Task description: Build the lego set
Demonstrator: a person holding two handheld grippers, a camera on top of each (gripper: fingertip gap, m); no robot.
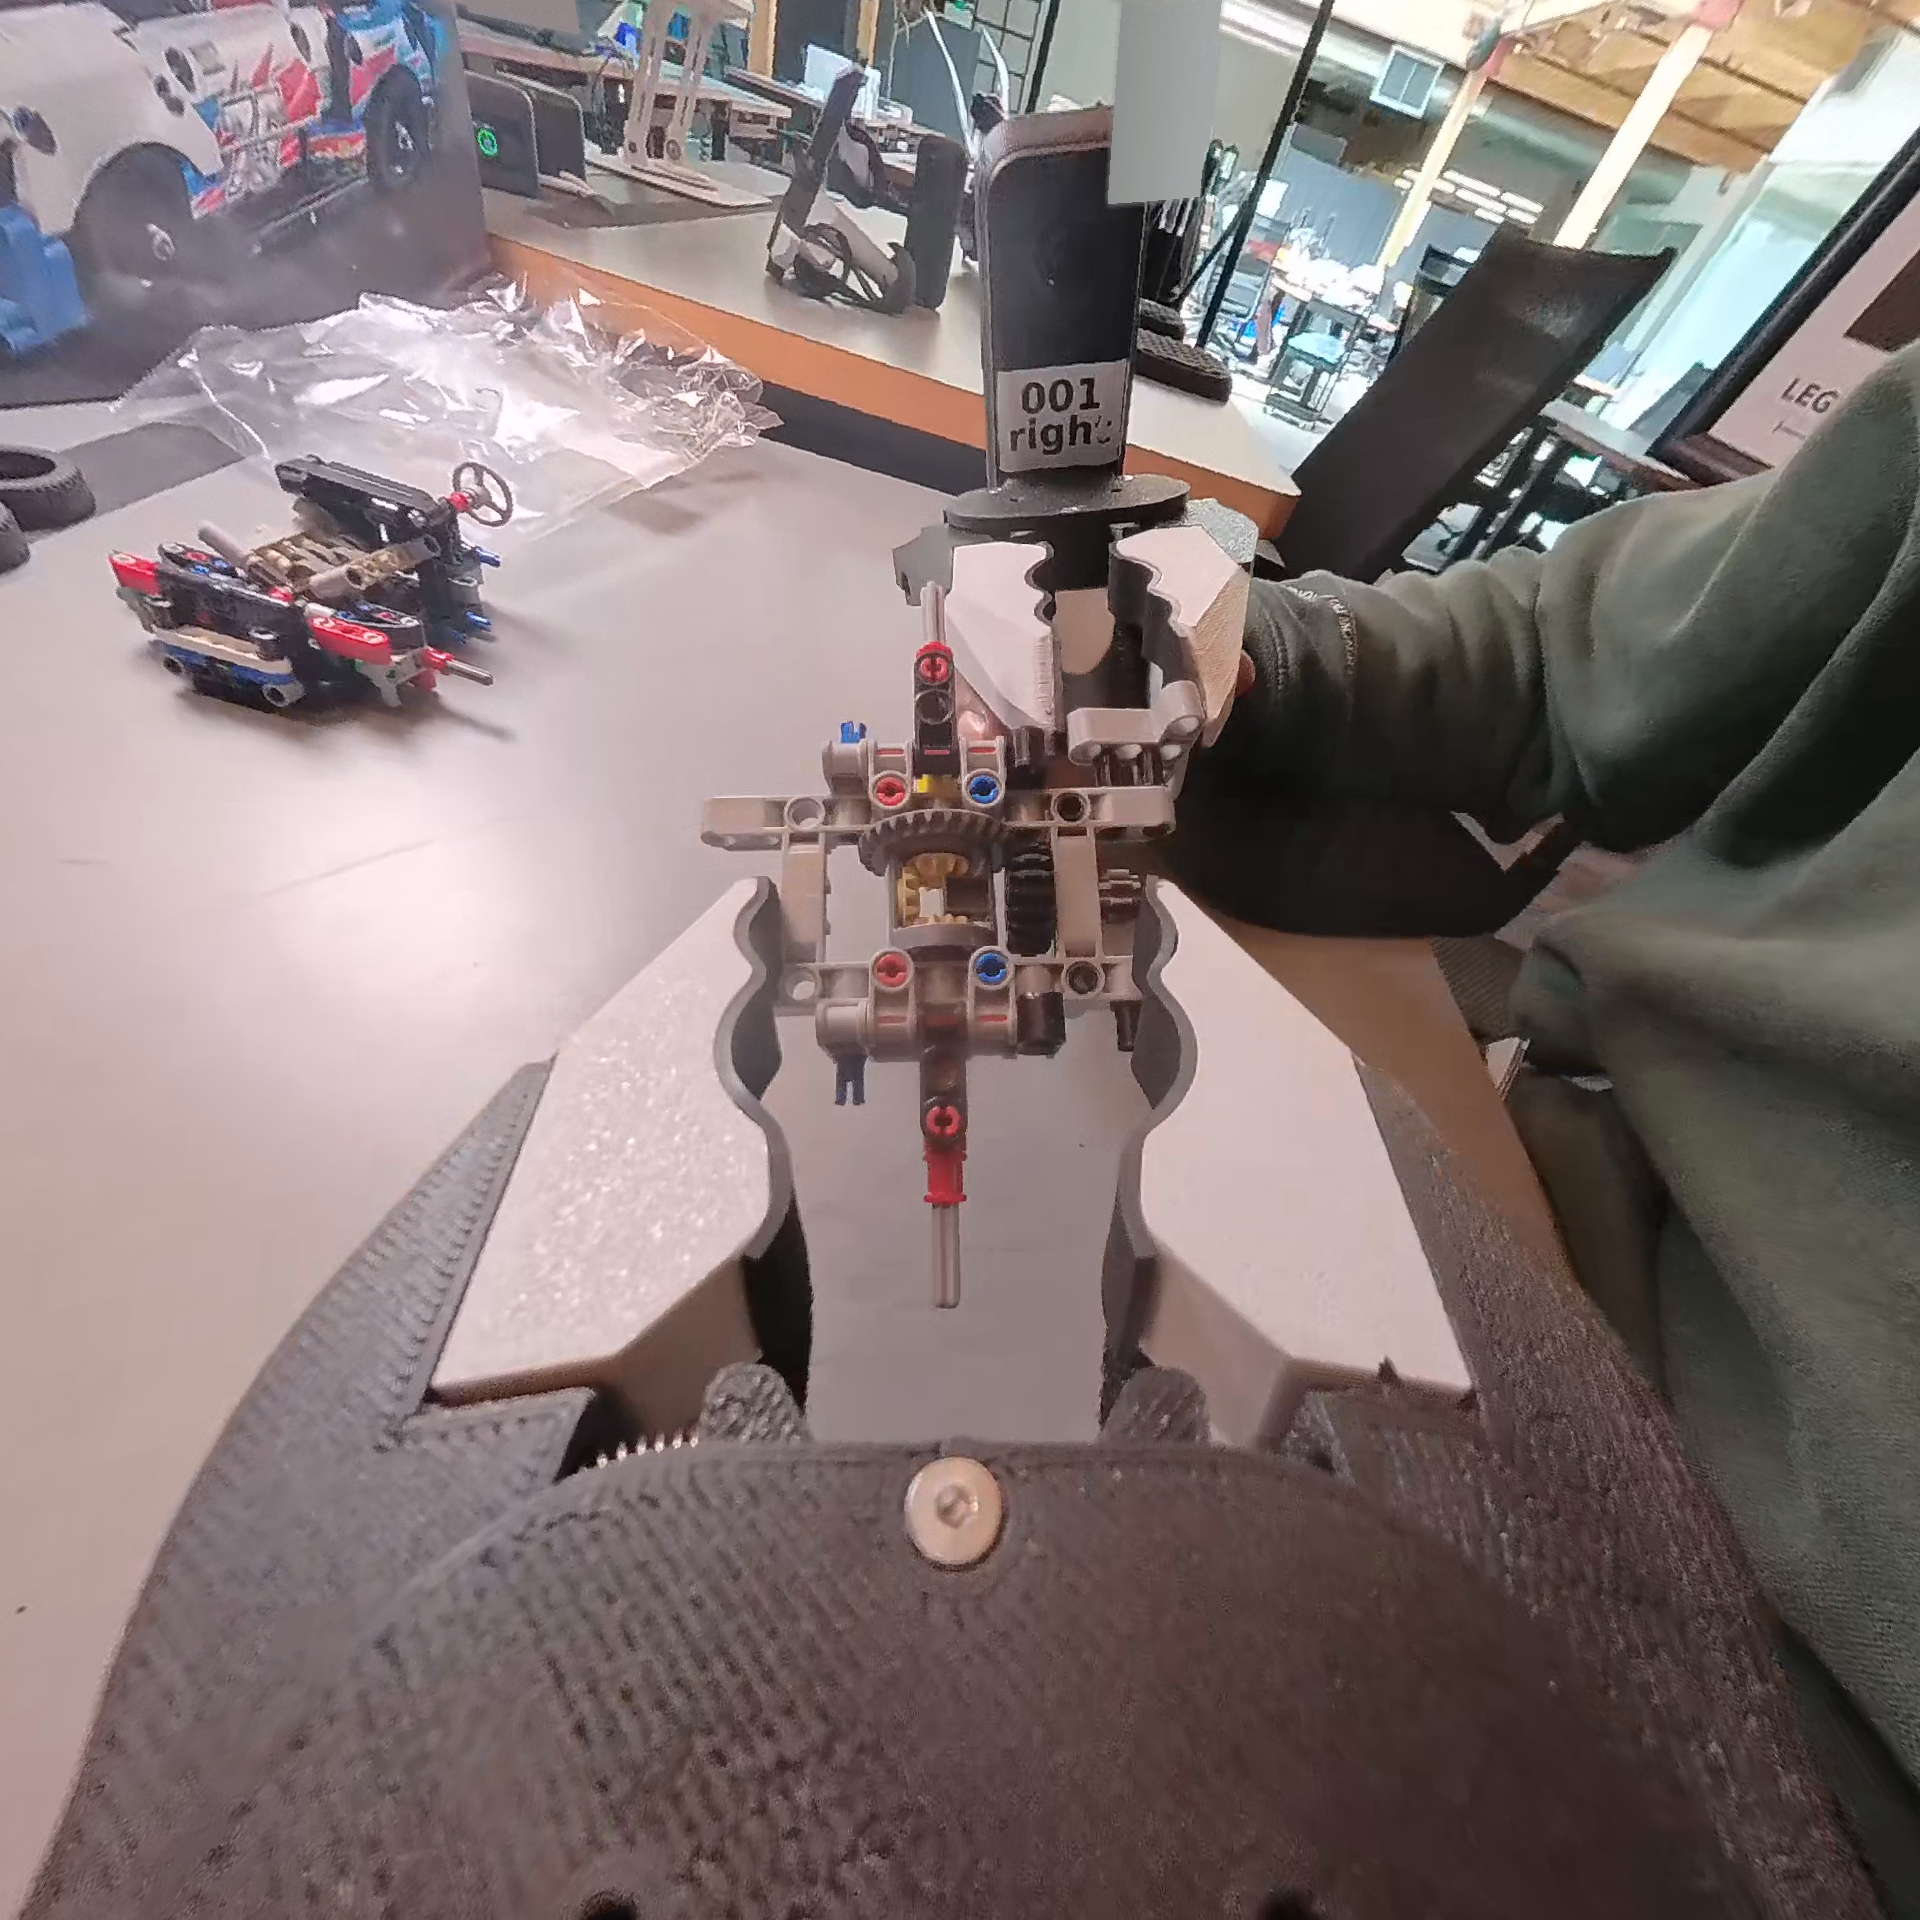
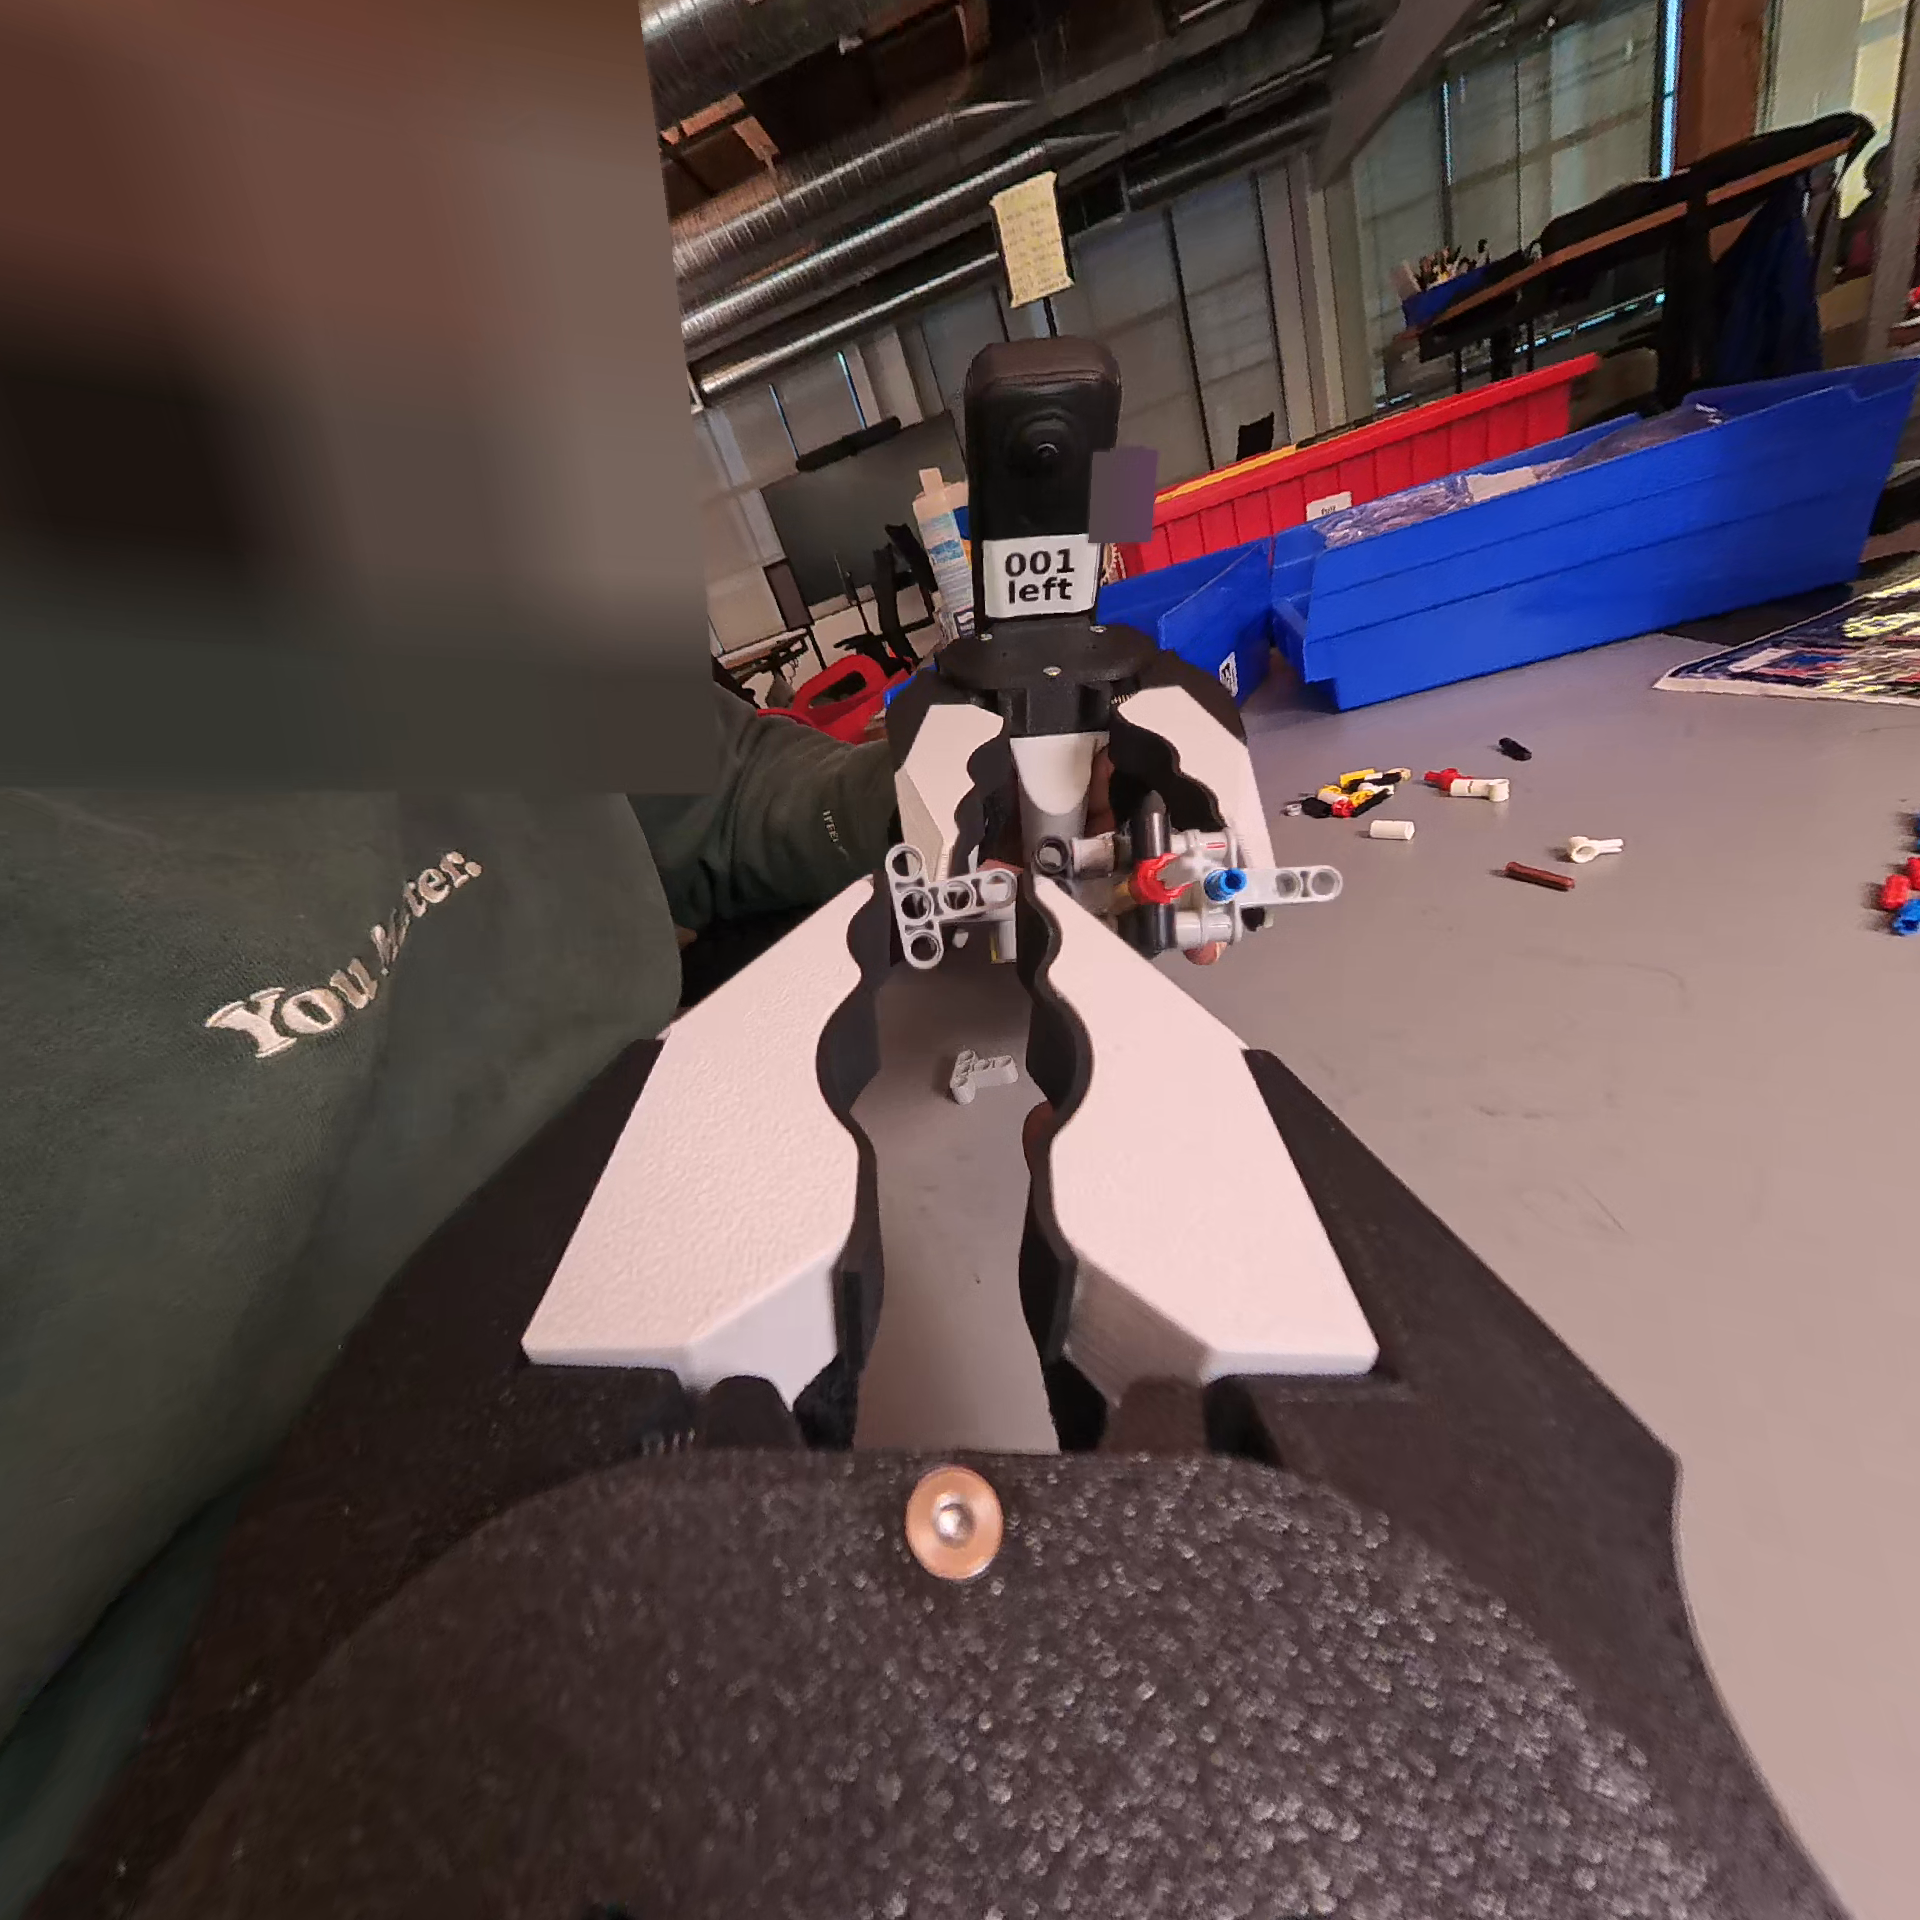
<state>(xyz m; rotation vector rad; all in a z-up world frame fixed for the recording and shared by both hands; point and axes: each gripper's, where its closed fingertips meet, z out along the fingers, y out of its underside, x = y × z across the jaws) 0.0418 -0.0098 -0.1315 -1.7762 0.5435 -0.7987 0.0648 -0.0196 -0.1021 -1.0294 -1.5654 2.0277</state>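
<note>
Gearbox assembly (image 1: 940, 894): light, rigid, pins pop off easily. Left gripper (image 1: 951, 935) fingers wide, bracketing its frame; right gripper (image 2: 951, 914) fingers narrow, clamping grey T-beam (image 2: 940, 902).

A white printed label (image 1: 1058, 416) is sitting on each camera (image 1: 1049, 260). Pale stitched lettering (image 2: 343, 966) is crossing a green sweatshirt (image 2: 208, 1247).

Grey gear assembly (image 1: 940, 894), red and blue pins, tan gears; green sleeve (image 1: 1558, 707) at 3 o'clock; blue bins (image 2: 1558, 561), red bin (image 2: 1382, 457).
</note>
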